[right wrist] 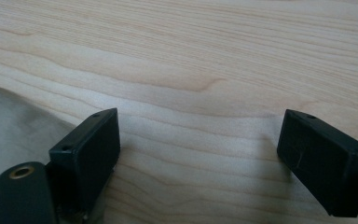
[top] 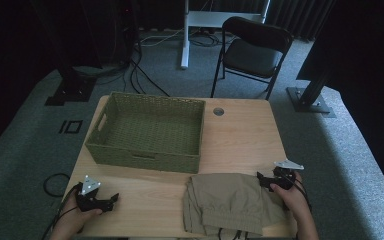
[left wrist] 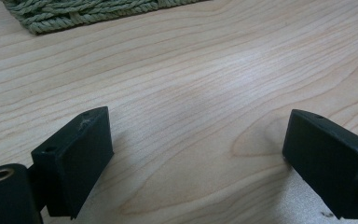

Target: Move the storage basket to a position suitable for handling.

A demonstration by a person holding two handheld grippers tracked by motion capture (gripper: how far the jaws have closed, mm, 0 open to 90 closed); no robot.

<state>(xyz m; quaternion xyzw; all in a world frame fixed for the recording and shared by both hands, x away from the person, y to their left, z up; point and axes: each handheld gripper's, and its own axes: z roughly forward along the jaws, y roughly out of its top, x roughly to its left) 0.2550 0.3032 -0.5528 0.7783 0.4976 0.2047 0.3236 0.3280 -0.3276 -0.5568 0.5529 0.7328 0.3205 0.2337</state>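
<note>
Nothing is grasped yet: the left gripper (top: 111, 200) rests on the bench (top: 240, 135) with its jaws spread over bare wood, and the right gripper (top: 261, 180) sits spread at the right edge of the folded khaki garment (top: 227, 202). Likely the garment goes into the woven basket (top: 147, 159) beyond; next comes pinching a cloth edge. The garment lies at the near edge, long axis roughly left to right.

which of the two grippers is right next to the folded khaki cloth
The right gripper: its jaws sit at the edge of the folded khaki cloth. The left gripper rests on bare table, well apart from it.
</note>
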